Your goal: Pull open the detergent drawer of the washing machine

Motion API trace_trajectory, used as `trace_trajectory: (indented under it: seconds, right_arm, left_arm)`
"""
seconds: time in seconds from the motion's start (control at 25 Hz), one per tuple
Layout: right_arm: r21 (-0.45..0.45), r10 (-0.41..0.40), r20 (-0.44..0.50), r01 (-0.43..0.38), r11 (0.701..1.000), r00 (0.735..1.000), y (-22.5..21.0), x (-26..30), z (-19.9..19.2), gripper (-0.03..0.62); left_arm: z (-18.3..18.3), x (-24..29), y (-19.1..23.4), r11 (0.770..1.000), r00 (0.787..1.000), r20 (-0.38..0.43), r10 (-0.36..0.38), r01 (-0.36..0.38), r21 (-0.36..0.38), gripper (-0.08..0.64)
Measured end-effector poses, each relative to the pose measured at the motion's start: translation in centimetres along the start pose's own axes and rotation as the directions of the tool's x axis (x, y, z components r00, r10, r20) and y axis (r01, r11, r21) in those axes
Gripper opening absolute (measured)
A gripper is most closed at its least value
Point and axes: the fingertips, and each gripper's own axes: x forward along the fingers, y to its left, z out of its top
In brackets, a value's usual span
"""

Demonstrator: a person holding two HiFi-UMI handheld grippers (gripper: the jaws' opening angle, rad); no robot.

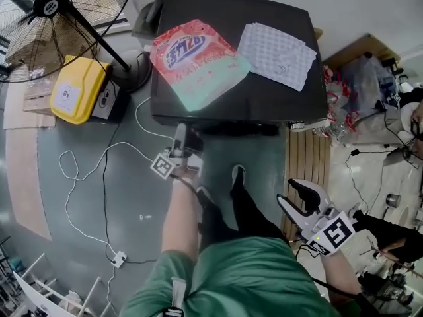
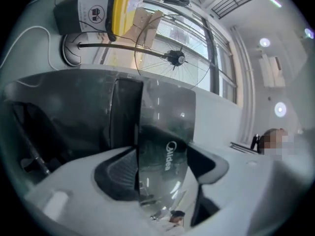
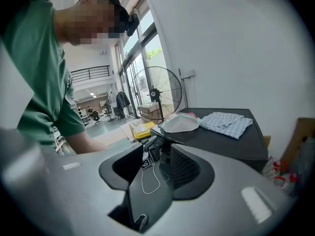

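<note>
The dark-topped washing machine (image 1: 264, 104) stands in front of me. My left gripper (image 1: 182, 137) reaches to the upper left of its front. In the left gripper view its jaws (image 2: 165, 173) sit on either side of the glossy dark detergent drawer front (image 2: 165, 146), which carries a logo. Both pads (image 2: 115, 173) look as if they touch its edges, and a dark slot shows just left of the panel. My right gripper (image 1: 289, 193) hangs low to the right of the machine, open and empty. Only floor and a cable show between its jaws (image 3: 155, 173).
A detergent bag (image 1: 195, 58) and a folded checked cloth (image 1: 277, 53) lie on the machine top. A standing fan (image 1: 53, 5) and a yellow container (image 1: 76, 88) stand to the left. A white cable (image 1: 99, 170) snakes over the floor to a power strip (image 1: 119, 259). Wooden slats (image 1: 305, 157) and clutter lie on the right.
</note>
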Motion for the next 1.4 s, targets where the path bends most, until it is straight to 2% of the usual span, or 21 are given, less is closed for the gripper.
trace_trajectory:
  seconds: [0.16,0.28,0.4,0.52,0.8,1.12,1.28,1.4]
  right_arm:
    - [0.014,0.003,-0.002,-0.003,1.000,1.000,0.2,-0.1,-0.6,0.157]
    - [0.006,0.008,-0.004,-0.008,1.000,1.000,0.4,-0.2,-0.7,0.156]
    - [0.020,0.005,0.009,-0.005,1.000,1.000,-0.3,-0.3,-0.7,0.158]
    - [0.033,0.012,0.022,-0.013,0.999,1.000,-0.4,0.1,-0.5,0.156]
    - [-0.006,0.073,0.029,-0.073,0.997,0.997,3.2,1.2,0.1,0.156]
    - [-0.032,0.091,0.034,-0.090,0.995,0.995,5.5,0.7,0.5,0.156]
    - [-0.041,0.088,0.041,-0.086,0.995,0.995,6.1,0.9,0.9,0.156]
    - [-0.050,0.087,0.057,-0.084,0.995,0.995,6.4,1.1,1.6,0.156]
  left_arm:
    - [-0.6,-0.6,0.0,1.000,1.000,0.018,-0.016,0.016,-0.018,0.273]
    - [-1.7,-4.2,-1.1,0.999,0.999,0.042,-0.032,0.033,-0.026,0.250]
    - [-2.8,-7.7,-2.3,0.999,0.999,0.041,-0.023,0.024,-0.032,0.270]
    - [-3.7,-9.4,-3.0,0.999,1.000,0.000,-0.007,0.007,-0.038,0.282]
    - [-4.2,-12.0,-3.6,0.997,0.999,-0.005,0.032,-0.033,-0.076,0.264]
    - [-4.6,-13.1,-4.1,0.995,0.999,-0.022,0.039,-0.041,-0.086,0.276]
    - [-5.2,-13.8,-4.0,0.993,0.992,-0.098,0.076,-0.084,-0.086,0.273]
    - [-6.4,-15.4,-4.4,0.989,0.968,-0.216,0.130,-0.143,-0.047,0.287]
